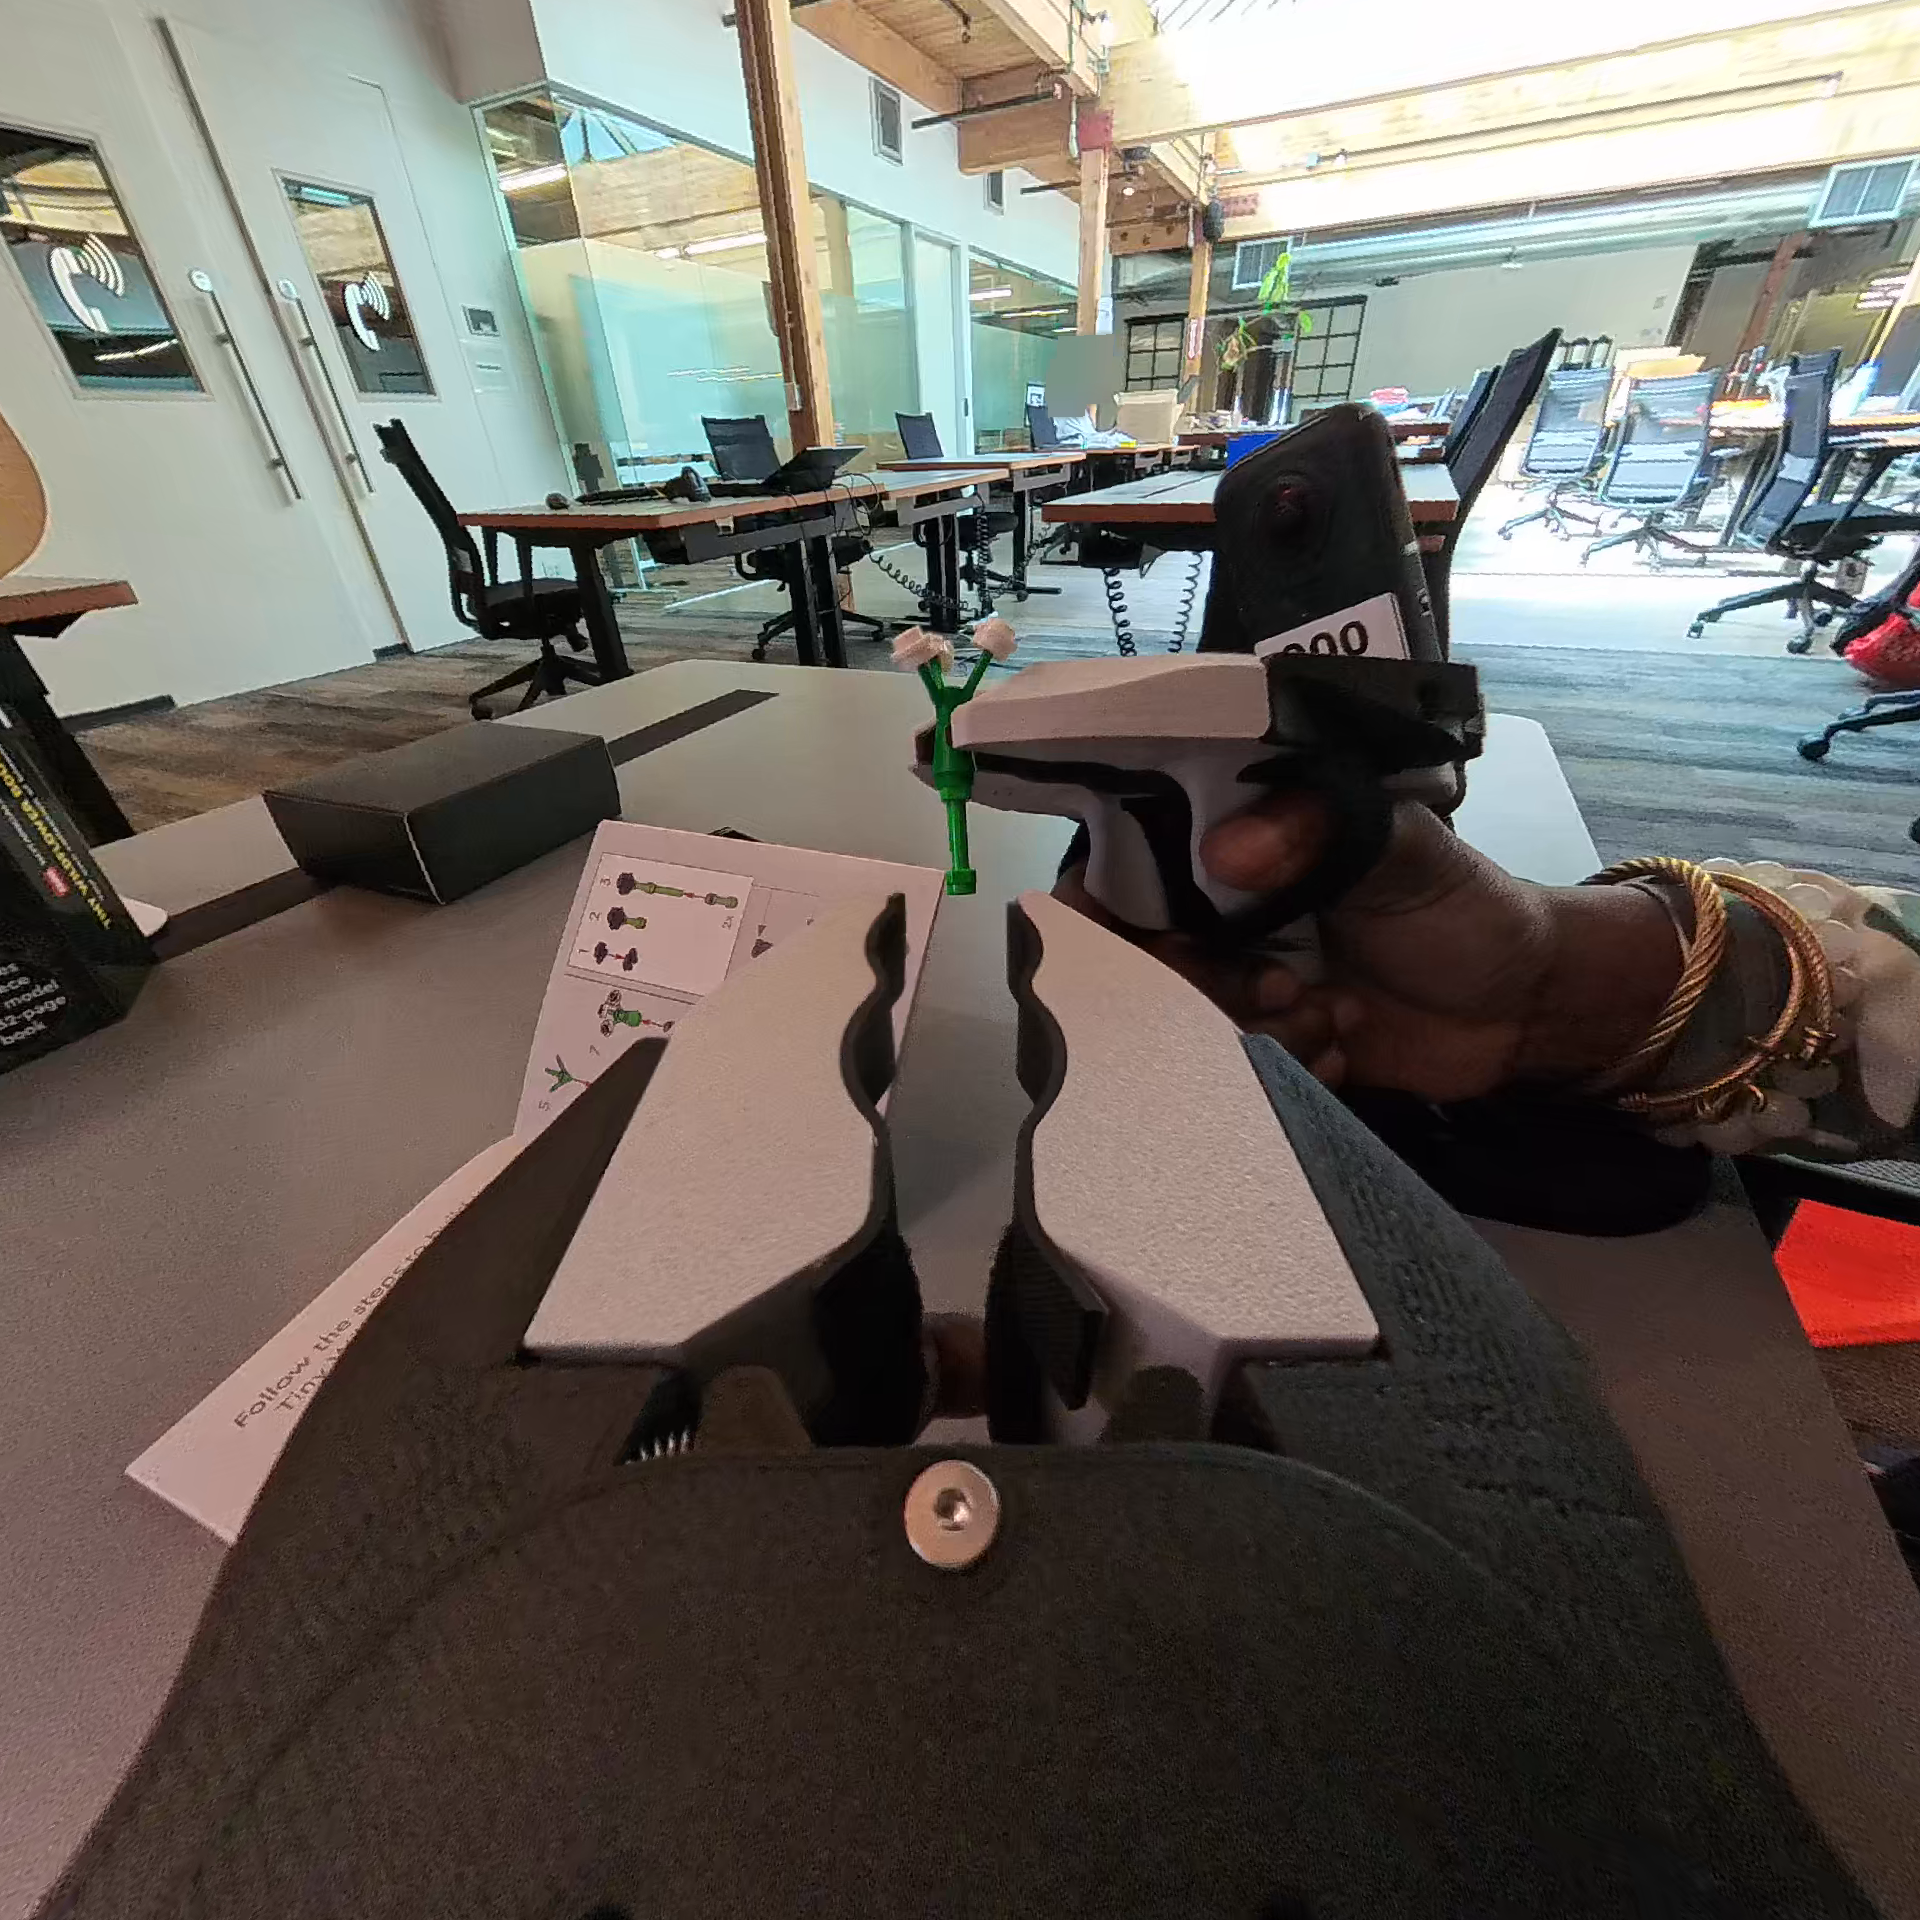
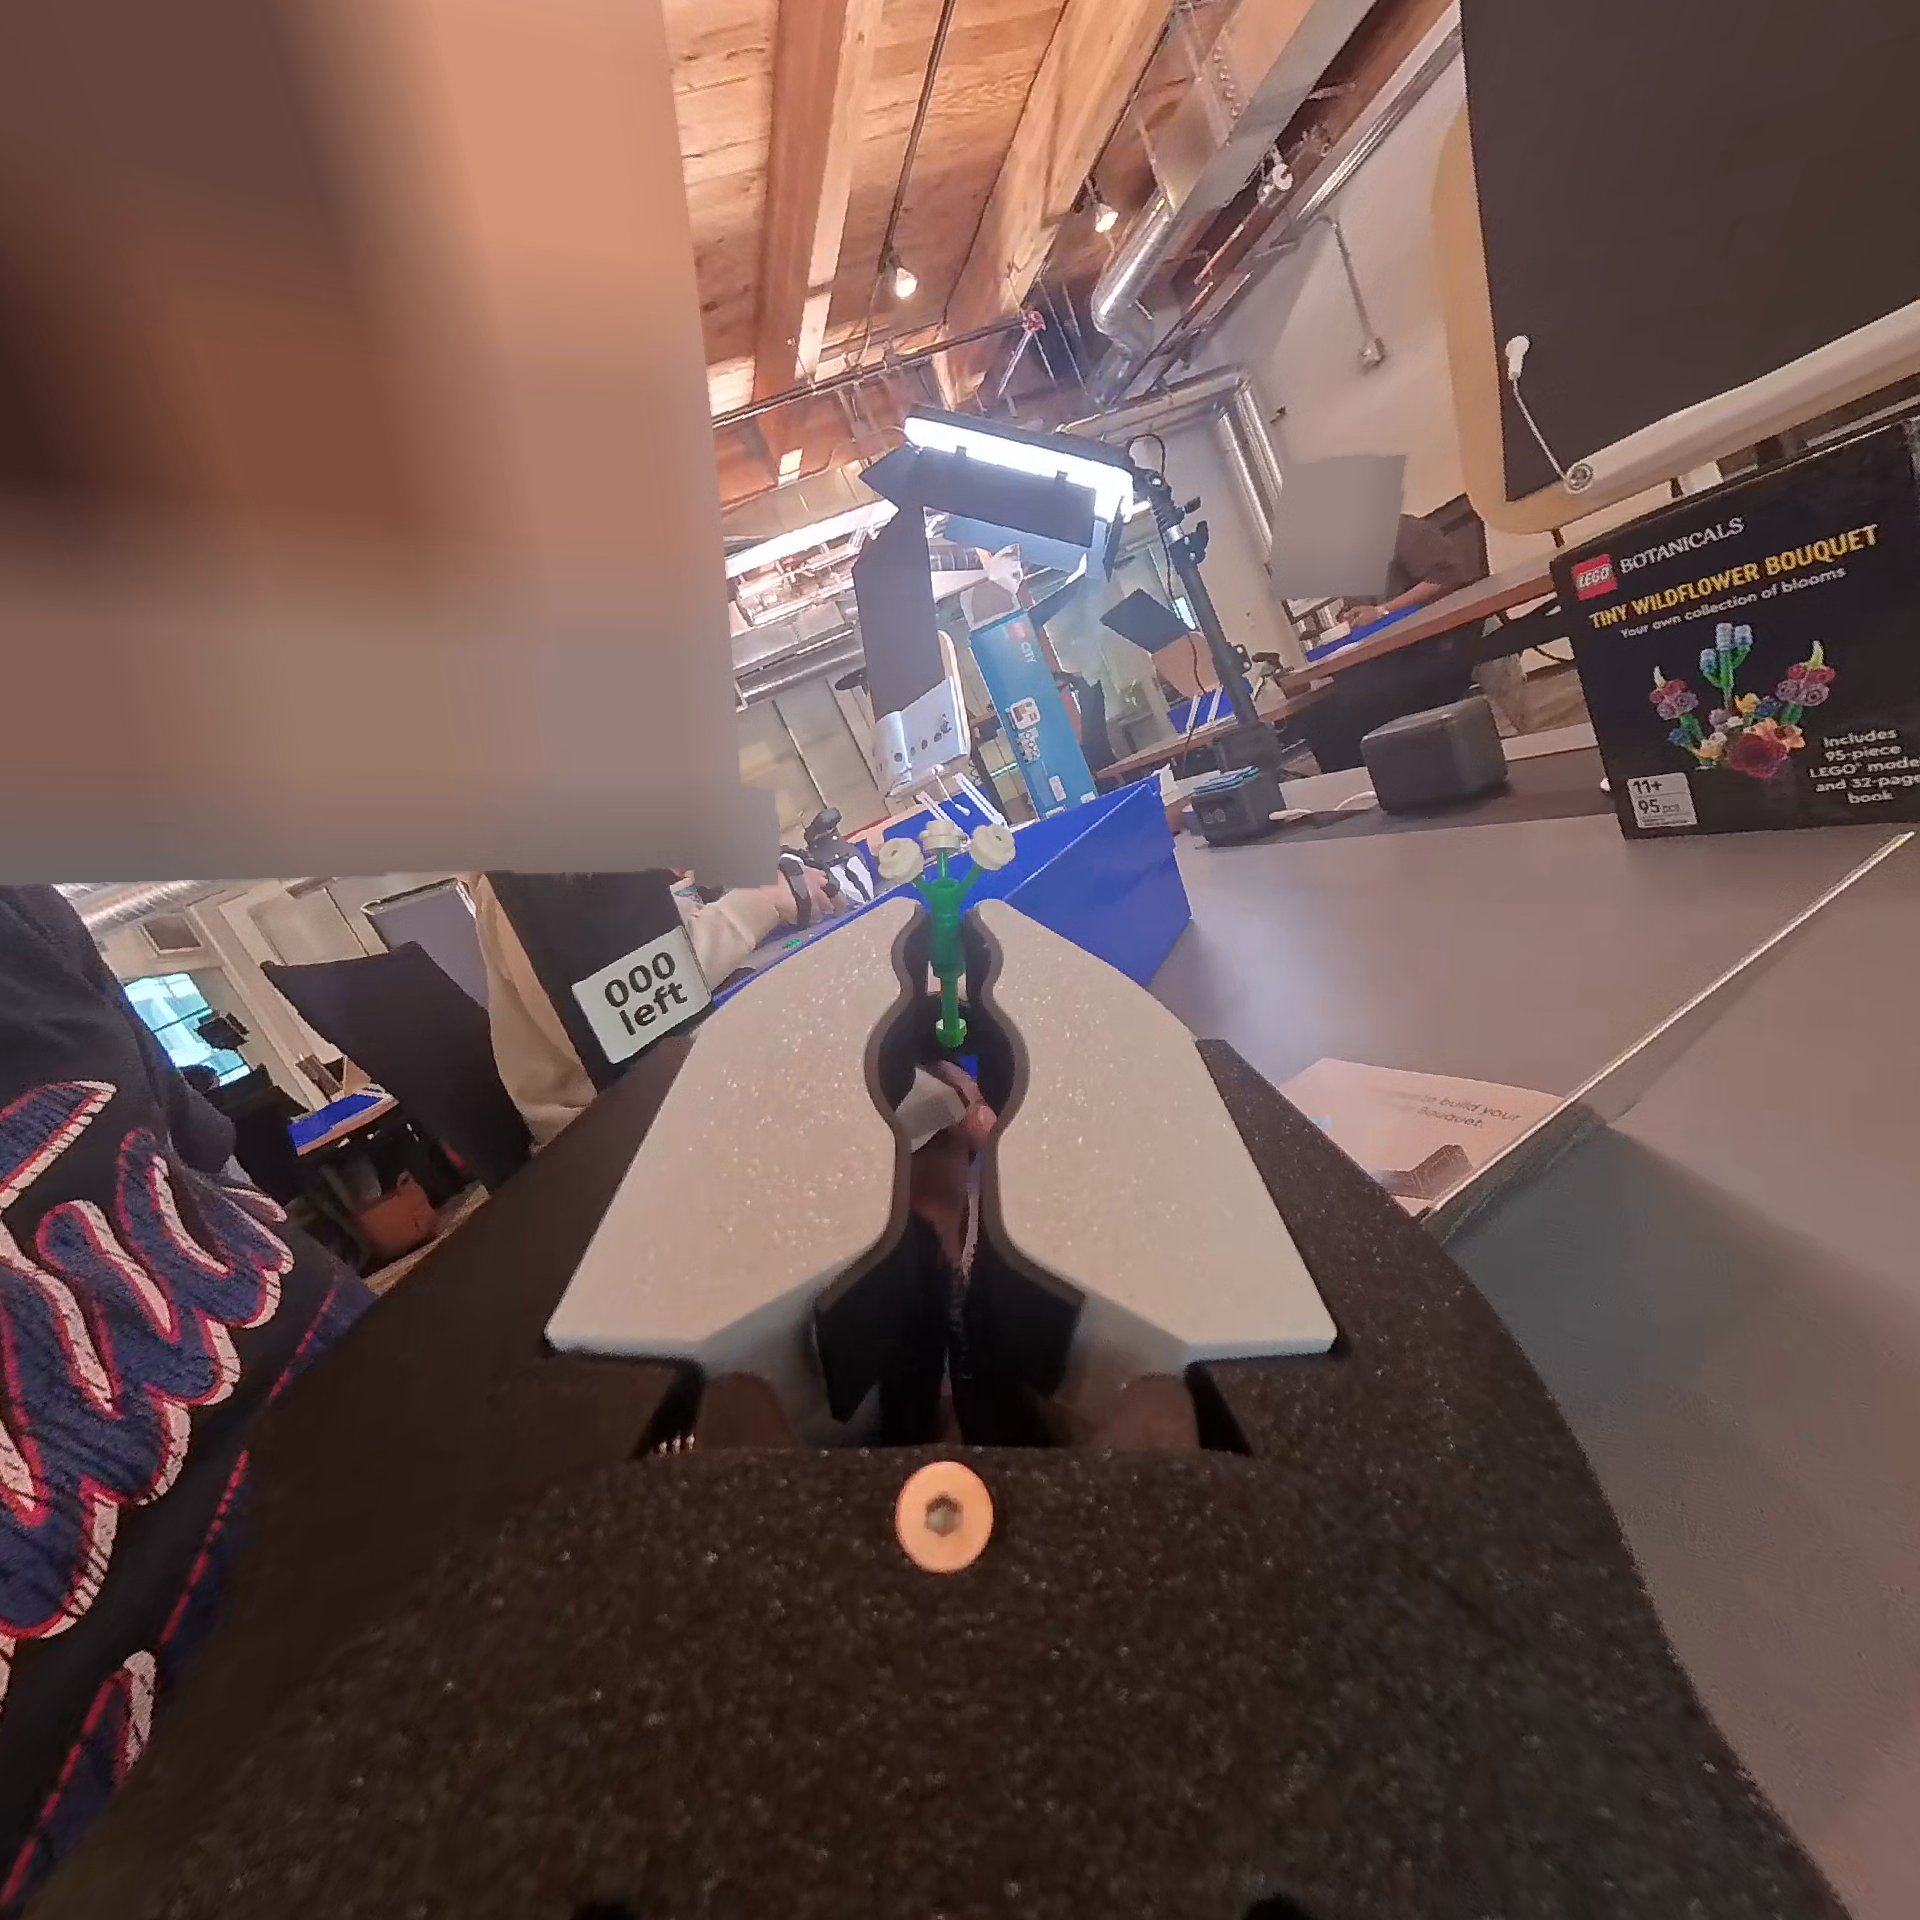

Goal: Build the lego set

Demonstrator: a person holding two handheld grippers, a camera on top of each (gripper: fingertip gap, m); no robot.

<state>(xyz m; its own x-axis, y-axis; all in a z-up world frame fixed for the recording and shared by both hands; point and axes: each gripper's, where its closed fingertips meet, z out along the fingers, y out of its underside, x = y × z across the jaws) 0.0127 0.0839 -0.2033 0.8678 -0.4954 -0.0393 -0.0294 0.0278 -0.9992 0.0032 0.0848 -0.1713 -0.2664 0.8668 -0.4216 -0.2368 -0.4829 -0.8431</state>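
A green lego flower stem (image 1: pixel 953 774) with small white blossoms (image 1: pixel 940 646) on its forked top stands upright in my right gripper (image 1: pixel 940 764). That gripper comes in from the right, held by a hand, and is shut on the stem's middle. My left gripper (image 1: pixel 956 914) is open and empty, with its tips just below and in front of the stem's lower end. In the right wrist view, my right gripper (image 2: pixel 948 920) is shut on the same stem (image 2: pixel 948 935). The blossoms (image 2: pixel 940 847) stick out past the tips.
A printed instruction sheet (image 1: pixel 665 935) lies on the grey table (image 1: pixel 260 1091) under the left gripper. A black box (image 1: pixel 447 800) sits behind it and the lego set box (image 2: pixel 1756 665) stands at the table's edge. A blue bin (image 2: pixel 1091 883) is beyond the grippers. A booklet (image 2: pixel 1423 1132) lies to the right. Less than 4 cm separates the two grippers' tips.
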